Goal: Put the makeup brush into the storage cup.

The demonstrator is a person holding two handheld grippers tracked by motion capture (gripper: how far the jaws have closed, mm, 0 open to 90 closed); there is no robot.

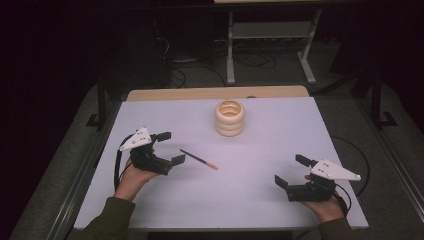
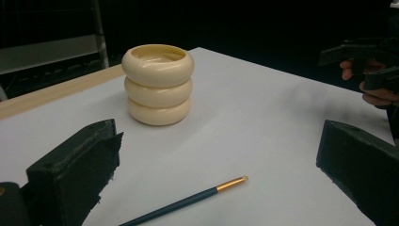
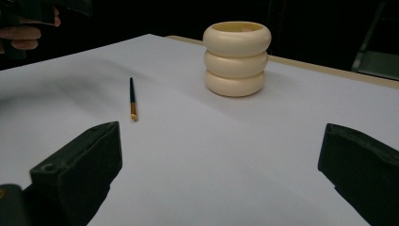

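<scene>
Overhead light brightens the white table (image 1: pixel 250 190) against dark surroundings; shadows stay soft, near jaws slightly blurred.

Room lying mostly in darkness, light falling on pale lilac-white desk (image 1: pixel 270 150) top. Bare wooden strip (image 1: pixel 200 93) running along desk's far edge, well beyond jaws. Grey carpeted floor (image 1: pixel 350 100) spreading around desk. White metal frame with shelf (image 1: pixel 270 30) standing on floor farther off, past wooden strip. Dark cables (image 1: pixel 250 61) trailing across floor near frame's feet. Black upright posts (image 1: pixel 101 100) flanking desk's far corners. Walls disappearing into black.
</scene>
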